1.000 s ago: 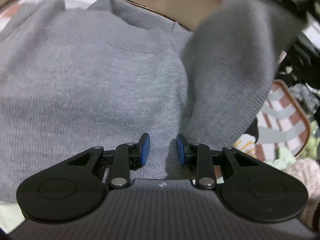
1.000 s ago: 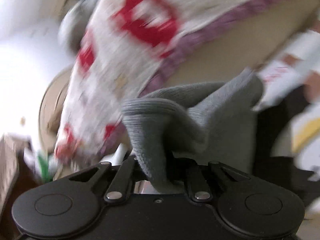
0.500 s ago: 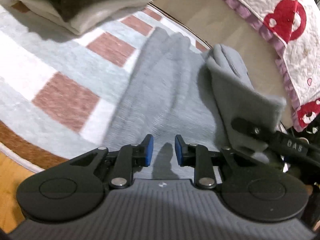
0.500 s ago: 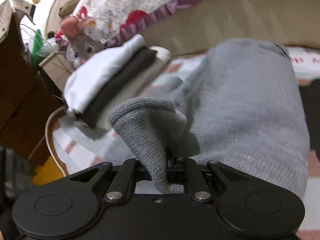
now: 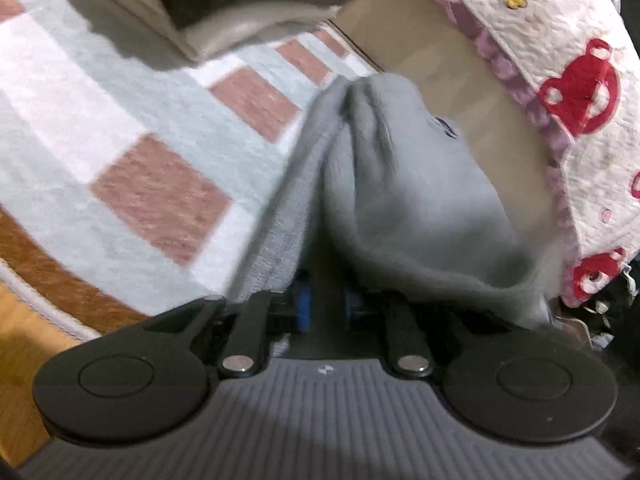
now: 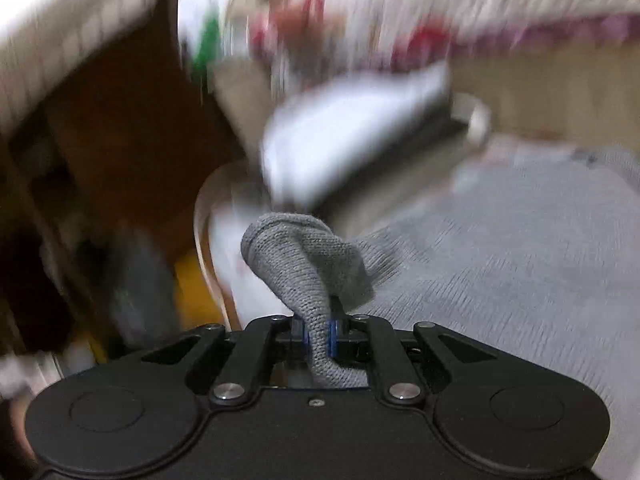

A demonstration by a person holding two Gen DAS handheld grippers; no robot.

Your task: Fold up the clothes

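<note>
The grey knitted sweater lies bunched in loose folds on my checked pink-and-white rug, not yet a neat packet, my right tongs clamped on its edge, my left tongs parted beneath it, beside the folded stack of clothes

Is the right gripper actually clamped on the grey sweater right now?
Yes, clamped: the right gripper has a bunched fold of the grey sweater pinched between its blue pads.
</note>
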